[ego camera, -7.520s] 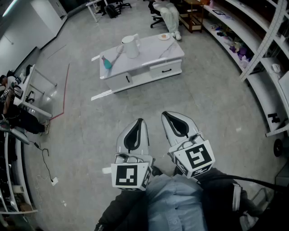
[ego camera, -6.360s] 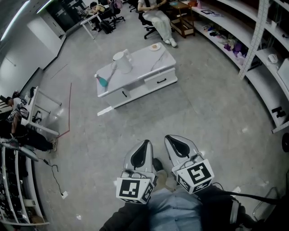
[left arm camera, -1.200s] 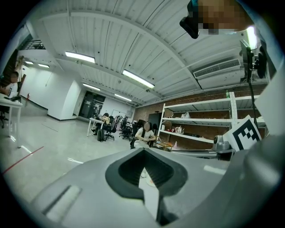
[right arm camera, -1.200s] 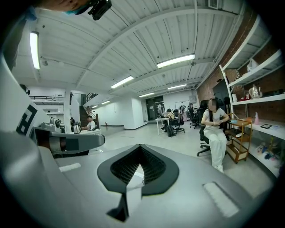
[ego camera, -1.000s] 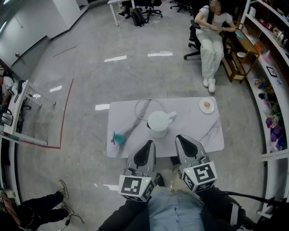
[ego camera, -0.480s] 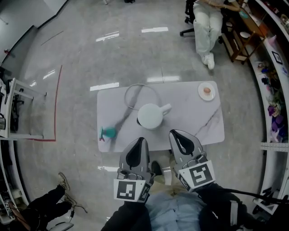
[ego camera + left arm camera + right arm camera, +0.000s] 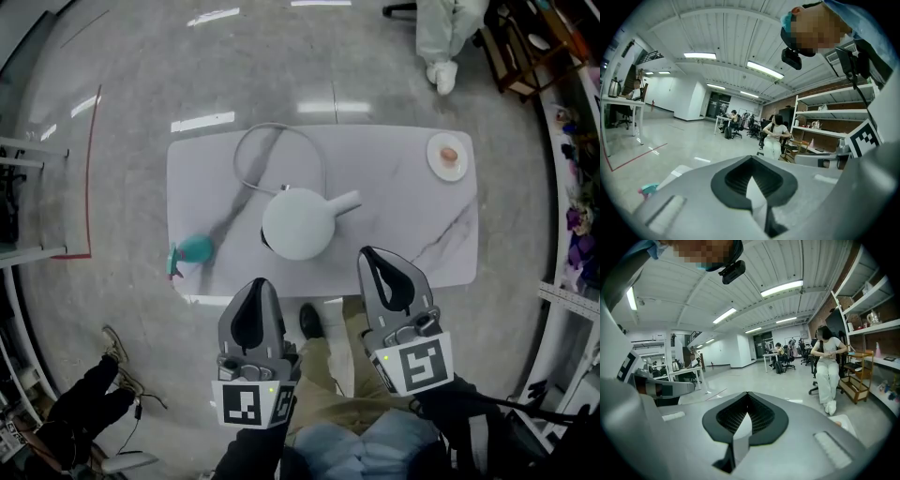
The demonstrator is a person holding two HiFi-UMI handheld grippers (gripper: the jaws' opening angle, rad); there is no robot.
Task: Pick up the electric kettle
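You are carrying both grippers with their jaws pressed together and nothing between them, so the first risk is arriving at the kettle point(image 7: 298, 223) with no gap to take it. The left gripper point(image 7: 257, 284) and the right gripper point(image 7: 370, 255) are hovering on your side of the table point(image 7: 394, 159), short of its near edge, and both gripper views are looking level across the room, not at the kettle.

The smooth round body is offering little to pinch, so a grab from above is likely to be sliding off. The handle point(image 7: 345, 202) (at least it reads as a handle from above) is pointing to your right and slightly away, favouring the right gripper.

A grey cord point(image 7: 253, 155) is looping across the far left of the table towards the kettle's left side. If it is attached, a lift could be dragging it, and it is running close by the teal bottle point(image 7: 192, 249).

The kettle is white, with a plain domed top, and is sitting near the middle of the table, towards your edge and well apart from the plate point(image 7: 448, 156).
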